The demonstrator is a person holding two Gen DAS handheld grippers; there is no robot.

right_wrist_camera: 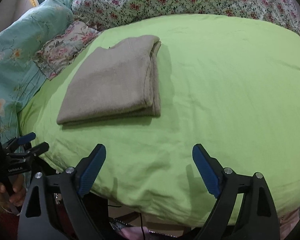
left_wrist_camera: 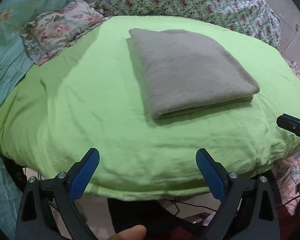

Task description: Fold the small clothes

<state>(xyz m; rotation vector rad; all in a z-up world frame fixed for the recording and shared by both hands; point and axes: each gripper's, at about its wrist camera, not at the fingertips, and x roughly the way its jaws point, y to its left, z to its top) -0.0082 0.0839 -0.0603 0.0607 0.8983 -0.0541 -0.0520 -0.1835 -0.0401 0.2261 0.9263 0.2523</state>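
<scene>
Seen from the left wrist, a teal floral quilt (left_wrist_camera: 4, 40) fills the 9 o'clock edge, with a ruffled flowered pillow (left_wrist_camera: 60, 30) beside it at about 10 o'clock. The light green sheet (left_wrist_camera: 80, 104) covers the middle, and on it lies the folded beige garment (left_wrist_camera: 186, 74), a neat flat rectangle just past centre toward 1 o'clock, its stacked edges facing the camera. A white cover printed with small red flowers (left_wrist_camera: 190, 2) is heaped along 12 o'clock behind the sheet. The left gripper (left_wrist_camera: 148, 160) hangs over the sheet's near edge at 6 o'clock, its blue-padded jaws spread wide with nothing between them, well apart from the garment. A fingertip shows below it at the bottom edge. At 3 o'clock one finger of the other tool pokes into view. In the right wrist view the left gripper (right_wrist_camera: 33, 142) sits at 8 o'clock, held by a hand (right_wrist_camera: 8, 192); the garment (right_wrist_camera: 114, 84) lies toward 10 o'clock. The right gripper (right_wrist_camera: 149, 154) at 6 o'clock also stands wide open and empty above the sheet (right_wrist_camera: 230, 92), clear of the cloth.
</scene>
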